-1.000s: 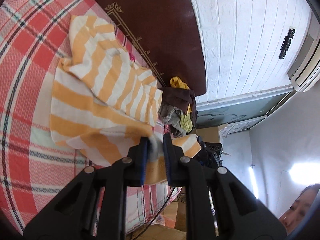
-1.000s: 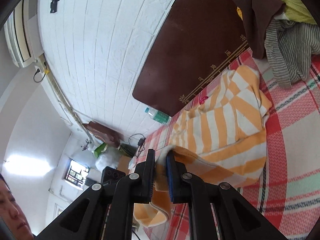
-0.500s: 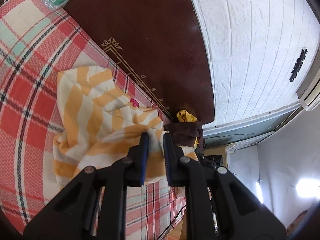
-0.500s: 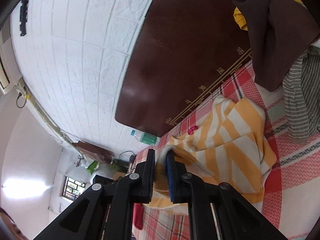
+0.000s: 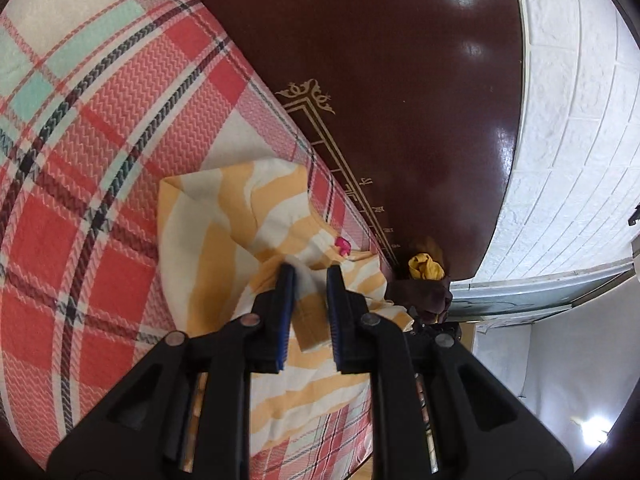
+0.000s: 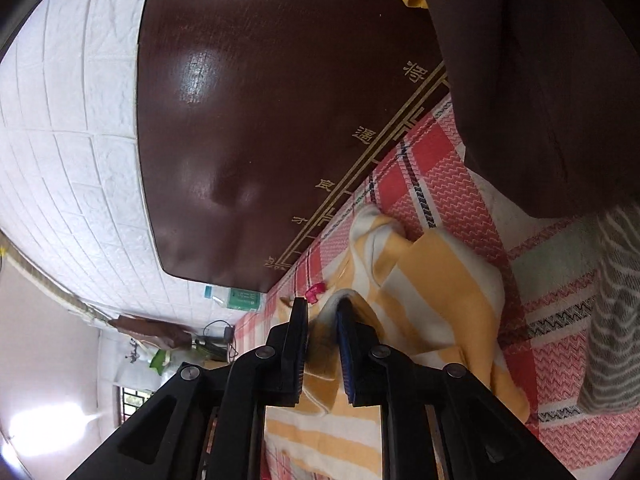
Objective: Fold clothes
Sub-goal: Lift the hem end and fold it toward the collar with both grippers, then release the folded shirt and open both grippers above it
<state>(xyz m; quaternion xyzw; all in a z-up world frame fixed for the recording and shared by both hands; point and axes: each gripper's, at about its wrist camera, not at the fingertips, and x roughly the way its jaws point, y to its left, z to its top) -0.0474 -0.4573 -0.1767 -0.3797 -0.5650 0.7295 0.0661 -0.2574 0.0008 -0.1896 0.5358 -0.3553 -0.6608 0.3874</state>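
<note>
While the orange-and-white striped garment (image 5: 224, 248) lies rumpled on the plaid bedspread (image 5: 80, 152) against the dark headboard (image 5: 400, 80), each claw pinches a fold of it: the left gripper (image 5: 310, 276) with jaws nearly closed on a bunched edge, the right gripper (image 6: 322, 312) likewise clamped on cloth. A pink clip (image 6: 314, 292) sits at twelve o'clock of the right jaws. At two o'clock lies a heap of other clothes (image 6: 540, 80). I'd worry the thin pinches slip, or uneven pulls skew the fold.
</note>
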